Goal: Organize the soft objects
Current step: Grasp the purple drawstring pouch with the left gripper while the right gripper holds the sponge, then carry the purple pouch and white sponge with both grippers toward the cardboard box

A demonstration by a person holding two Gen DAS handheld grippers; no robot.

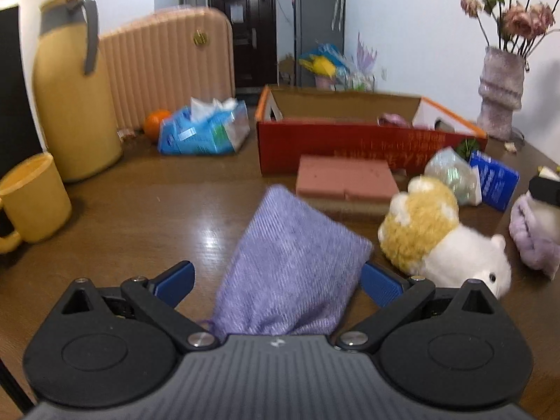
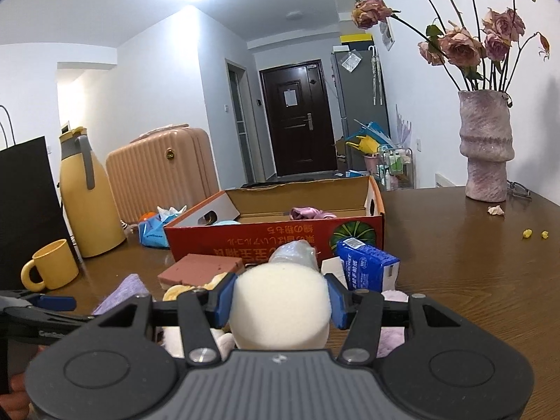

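Note:
A purple cloth pouch (image 1: 290, 262) lies on the brown table between the fingers of my left gripper (image 1: 278, 280). The jaws stand wide; the right pad touches the pouch and the left pad is apart from it. My right gripper (image 2: 281, 297) is shut on a white foam sponge (image 2: 280, 308), held above the table. A red cardboard box (image 1: 350, 147) (image 2: 273, 241) stands open beyond, with a pink cloth (image 2: 311, 213) inside. In front of it lie a pink sponge block (image 1: 344, 178) (image 2: 199, 269), a yellow-and-white plush animal (image 1: 437, 238) and a lilac fluffy thing (image 1: 532, 241).
On the left stand a yellow jug (image 1: 70, 98) and a yellow mug (image 1: 31, 199). A blue tissue pack (image 1: 203, 129) and an orange (image 1: 155, 124) lie behind. A blue packet (image 1: 493, 182), a glittery bag (image 1: 451, 171) and a flower vase (image 2: 486, 147) are at the right.

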